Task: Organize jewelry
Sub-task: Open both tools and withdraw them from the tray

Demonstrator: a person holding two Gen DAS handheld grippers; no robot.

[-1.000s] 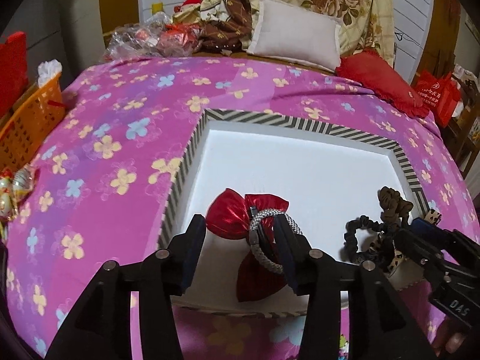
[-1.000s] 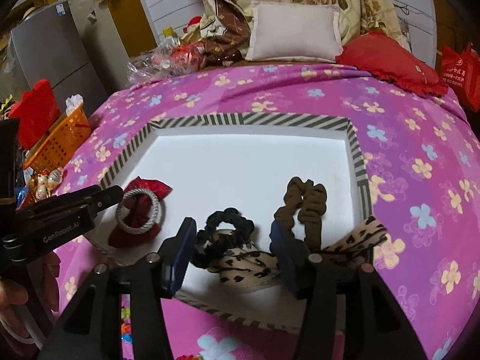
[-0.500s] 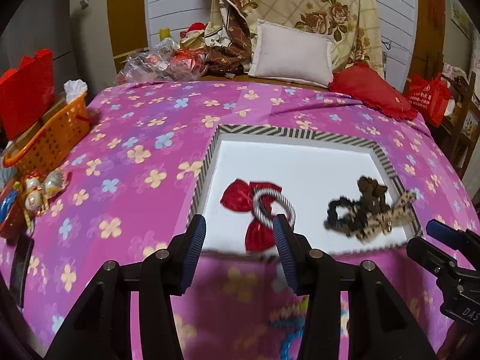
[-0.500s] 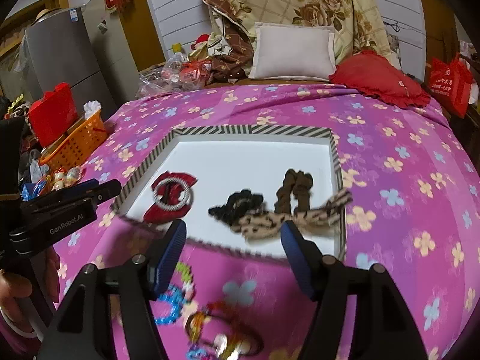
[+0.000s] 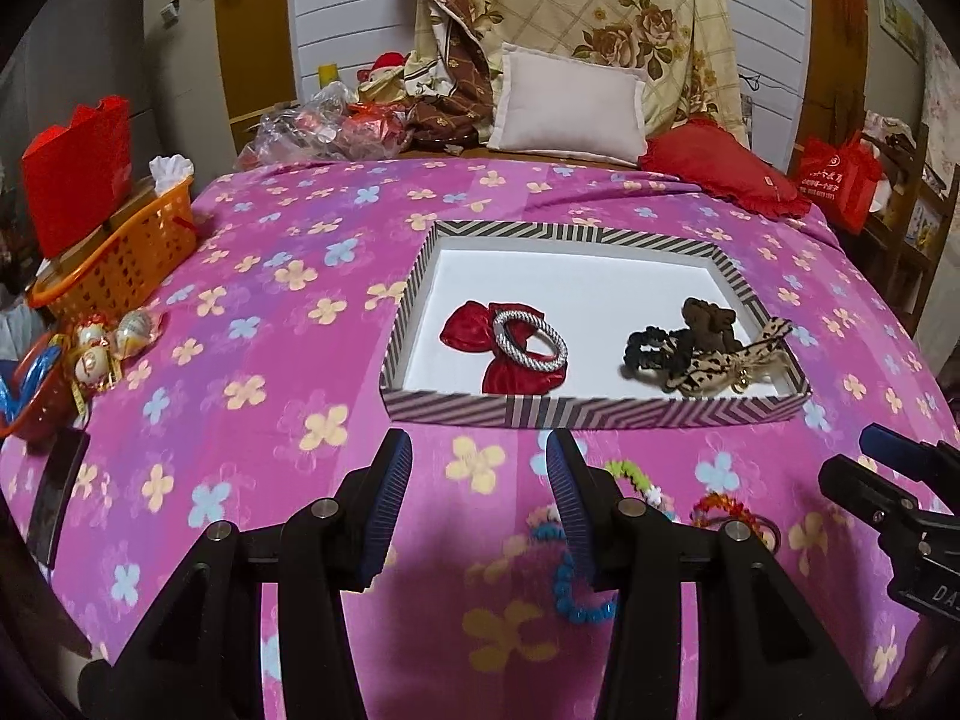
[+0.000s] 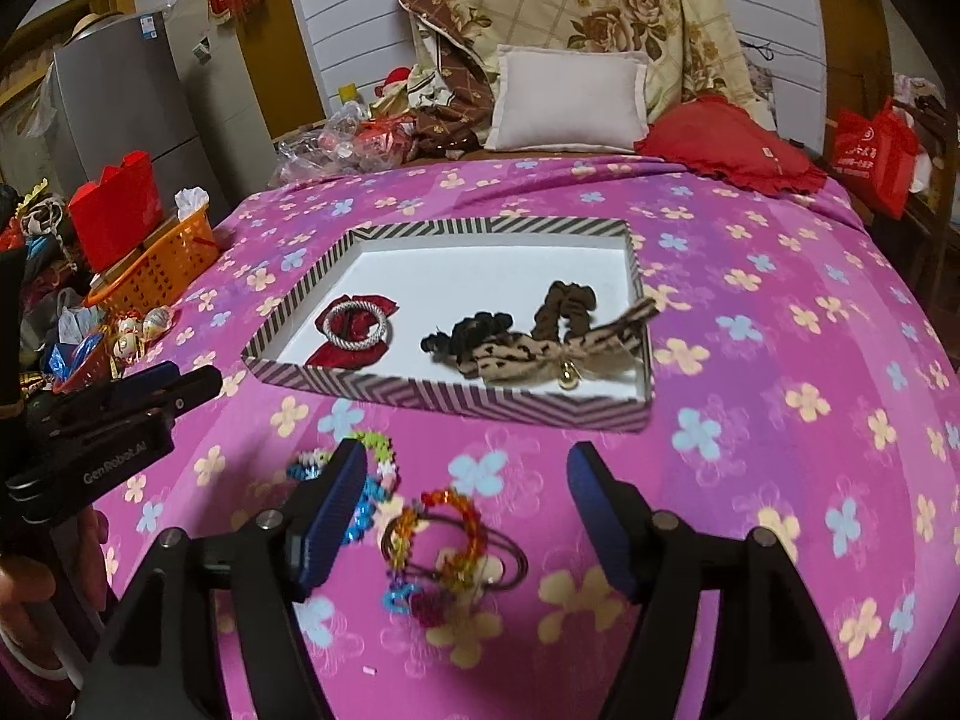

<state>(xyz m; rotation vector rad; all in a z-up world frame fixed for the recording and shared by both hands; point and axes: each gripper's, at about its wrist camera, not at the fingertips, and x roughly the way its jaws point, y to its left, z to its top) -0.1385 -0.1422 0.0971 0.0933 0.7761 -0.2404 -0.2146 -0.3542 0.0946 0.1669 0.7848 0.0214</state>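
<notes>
A striped tray (image 5: pixel 594 411) with a white floor lies on the pink flowered bedspread. It holds a red bow (image 5: pixel 468 330) under a silver bangle (image 5: pixel 531 342), a black scrunchie (image 5: pixel 651 351), a brown scrunchie (image 5: pixel 708 315) and a leopard bow (image 5: pixel 732 360). My left gripper (image 5: pixel 478 456) hangs open and empty in front of the tray's near rim. My right gripper (image 6: pixel 468 459) also holds nothing, and its jaws are opening. Below it, loose on the bedspread, lie an orange beaded bracelet (image 6: pixel 447 531) and a blue and green one (image 6: pixel 375 462).
An orange basket (image 5: pixel 120 252) and painted egg ornaments (image 5: pixel 108 342) sit at the bed's left edge, with a dark flat device (image 5: pixel 57 498) nearer me. Pillows (image 5: pixel 570 108) and clutter line the far end. A red bag (image 5: pixel 840 180) stands at the right.
Both grippers have drawn back from the tray toward the near side of the bed. The right jaws have widened. The beaded bracelets have come into view.
</notes>
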